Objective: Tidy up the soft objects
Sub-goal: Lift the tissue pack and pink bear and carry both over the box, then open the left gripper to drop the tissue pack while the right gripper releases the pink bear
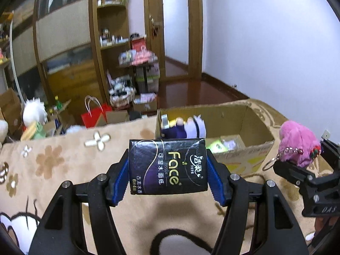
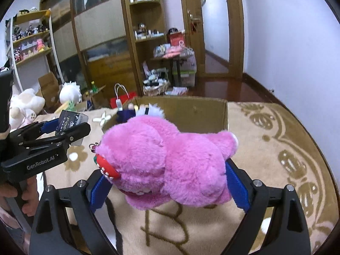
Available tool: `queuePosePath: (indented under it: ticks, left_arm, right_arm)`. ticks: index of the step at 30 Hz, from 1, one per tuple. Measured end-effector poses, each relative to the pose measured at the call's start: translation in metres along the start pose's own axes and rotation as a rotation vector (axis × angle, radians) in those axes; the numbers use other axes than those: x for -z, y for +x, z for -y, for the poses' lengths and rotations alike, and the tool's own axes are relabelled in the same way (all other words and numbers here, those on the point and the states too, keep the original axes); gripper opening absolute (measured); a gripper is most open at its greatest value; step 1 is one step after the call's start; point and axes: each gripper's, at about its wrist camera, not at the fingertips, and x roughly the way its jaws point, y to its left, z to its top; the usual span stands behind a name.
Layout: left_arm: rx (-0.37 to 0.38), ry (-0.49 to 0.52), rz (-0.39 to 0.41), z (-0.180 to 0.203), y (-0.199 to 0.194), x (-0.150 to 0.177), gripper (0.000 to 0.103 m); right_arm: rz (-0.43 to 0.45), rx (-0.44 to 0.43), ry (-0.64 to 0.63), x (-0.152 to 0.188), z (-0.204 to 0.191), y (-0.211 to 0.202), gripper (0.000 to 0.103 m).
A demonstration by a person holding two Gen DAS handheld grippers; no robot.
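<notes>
A beige blanket (image 2: pixel 265 148) patterned with brown flowers and scrollwork is spreading under both tools; what it is covering cannot be told. Ahead of the tools, an open cardboard box (image 1: pixel 223 114) is sitting on it, already holding a purple-and-white plush doll (image 1: pixel 187 127) against its near-left wall and some pale wrapped things on its floor.

The right tool (image 2: pixel 167 182) is clenching a fluffy pink plush toy (image 2: pixel 170 161), which is bulging well past both blue pads; a red strawberry charm (image 2: pixel 106 167) and a metal keychain (image 1: pixel 274 159) are dangling from the plush's left side.

The left tool (image 1: pixel 167 170) is gripping a black tissue pack (image 1: pixel 167 167) squarely between its blue pads, its glossy wrapper showing gold "Face" lettering and a purple swirl. Both loads are hanging above the blanket, short of the box.
</notes>
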Motion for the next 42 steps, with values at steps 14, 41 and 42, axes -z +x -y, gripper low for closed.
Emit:
queuePosePath:
  ticks: [14, 41, 42]
  left_arm:
    - [0.039, 0.005, 0.132, 0.002, 0.005, -0.030, 0.064]
    - [0.083, 0.077, 0.064, 0.026, 0.094, -0.033, 0.064]
    - [0.091, 0.079, 0.057, 0.027, 0.096, -0.032, 0.065]
  right_arm:
    - [0.069, -0.012, 0.007, -0.031, 0.005, 0.007, 0.098]
    - [0.072, -0.084, 0.144, -0.059, 0.051, 0.076, 0.099]
    - [0.072, -0.092, 0.149, -0.060, 0.051, 0.077, 0.099]
